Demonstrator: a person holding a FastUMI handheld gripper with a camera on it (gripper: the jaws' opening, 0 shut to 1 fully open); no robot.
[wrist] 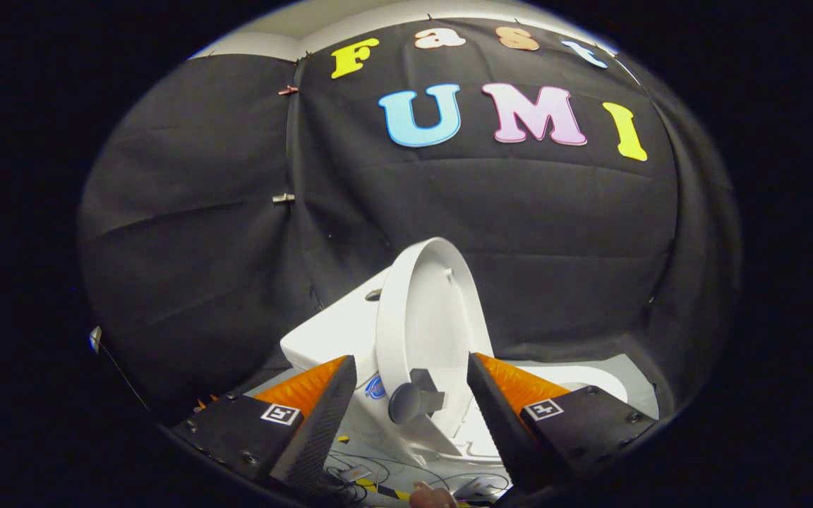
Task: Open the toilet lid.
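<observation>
Lid of glossy white plastic, oval and rigid, stands raised nearly upright on the small white toilet, its hollow inner face turned toward the open seat rim. A dark grey knob handle juts from the lid's lower edge, just ahead of the tool. The tool's fingers are spread apart, one on either side of the knob, pressing on nothing. The lid looks light and stiff, smooth enough to slip, and hinged at the tank side of the toilet, so the knob seems the surest place to grip. Judged from this, the opening is largely done. Thin cables lie below the toilet.
</observation>
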